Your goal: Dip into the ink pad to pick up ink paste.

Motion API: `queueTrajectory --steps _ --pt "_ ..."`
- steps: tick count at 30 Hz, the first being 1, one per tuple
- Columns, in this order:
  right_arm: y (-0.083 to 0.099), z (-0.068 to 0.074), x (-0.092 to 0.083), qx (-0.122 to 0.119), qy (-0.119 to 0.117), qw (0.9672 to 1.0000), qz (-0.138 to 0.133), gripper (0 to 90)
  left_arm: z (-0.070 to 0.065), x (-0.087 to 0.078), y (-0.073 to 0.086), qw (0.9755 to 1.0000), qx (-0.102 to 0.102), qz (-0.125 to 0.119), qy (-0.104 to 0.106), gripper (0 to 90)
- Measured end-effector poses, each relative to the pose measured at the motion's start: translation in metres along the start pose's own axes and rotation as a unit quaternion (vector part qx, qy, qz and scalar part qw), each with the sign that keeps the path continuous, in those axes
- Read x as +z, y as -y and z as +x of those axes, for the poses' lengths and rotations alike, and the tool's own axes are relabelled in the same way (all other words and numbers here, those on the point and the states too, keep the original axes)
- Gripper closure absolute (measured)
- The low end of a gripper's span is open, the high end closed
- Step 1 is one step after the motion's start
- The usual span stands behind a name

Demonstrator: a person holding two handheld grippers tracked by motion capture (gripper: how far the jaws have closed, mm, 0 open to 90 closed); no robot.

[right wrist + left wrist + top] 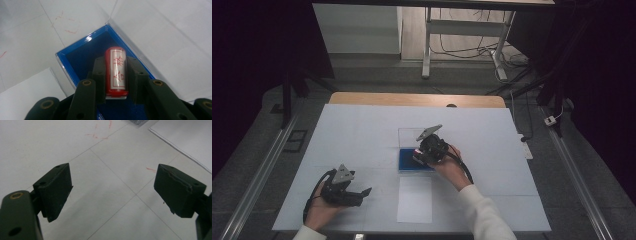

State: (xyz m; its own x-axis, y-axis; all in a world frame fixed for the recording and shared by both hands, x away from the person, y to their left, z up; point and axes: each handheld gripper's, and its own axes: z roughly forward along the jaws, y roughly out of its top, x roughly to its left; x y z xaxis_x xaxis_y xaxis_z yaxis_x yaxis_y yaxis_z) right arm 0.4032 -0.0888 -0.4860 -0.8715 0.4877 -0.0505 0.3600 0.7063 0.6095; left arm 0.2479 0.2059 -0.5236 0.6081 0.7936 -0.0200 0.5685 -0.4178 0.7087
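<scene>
From the high view, your right claw (424, 156) sits over the blue ink-pad box (408, 161) near the middle of the counter (362, 135), its clear lid (408, 136) standing open behind it, and a blank sheet of paper (414, 199) lies just in front of the box. Your left claw (358, 196) rests on the counter, well apart from the box. What the right claw holds is too small to tell here

The left gripper view shows that claw wide, with nothing between the jaws, above bare white paper with a few faint red marks (96, 135)

The right gripper view gives what the high view cannot: your claw is clamped on a red stamp (116, 71), its printed red characters facing up, the stamp's tip over the blue pad. You look to be inking it; next, I'd judge, lift it straight out clear of the box rim (75, 47) and carry it to the blank sheet, keeping the stamp face level
</scene>
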Motion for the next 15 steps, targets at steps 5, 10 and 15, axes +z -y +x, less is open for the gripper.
queueTrajectory --steps 5,10,15 --pt "0.0001 0.0015 0.0003 -0.001 0.003 1.0000 -0.001 70.7 -0.0005 0.0003 -0.0001 1.0000 0.001 0.002 -0.001 15.2" --pt "0.0012 0.0023 0.0001 -0.003 0.008 1.0000 -0.004 70.6 -0.0008 0.0003 -0.0003 1.0000 0.002 0.002 0.000 15.2" --pt "0.0003 0.0029 -0.0003 -0.005 0.011 0.9999 -0.006 70.3 -0.0003 -0.0004 -0.0002 1.0000 0.001 -0.001 0.000 15.2"
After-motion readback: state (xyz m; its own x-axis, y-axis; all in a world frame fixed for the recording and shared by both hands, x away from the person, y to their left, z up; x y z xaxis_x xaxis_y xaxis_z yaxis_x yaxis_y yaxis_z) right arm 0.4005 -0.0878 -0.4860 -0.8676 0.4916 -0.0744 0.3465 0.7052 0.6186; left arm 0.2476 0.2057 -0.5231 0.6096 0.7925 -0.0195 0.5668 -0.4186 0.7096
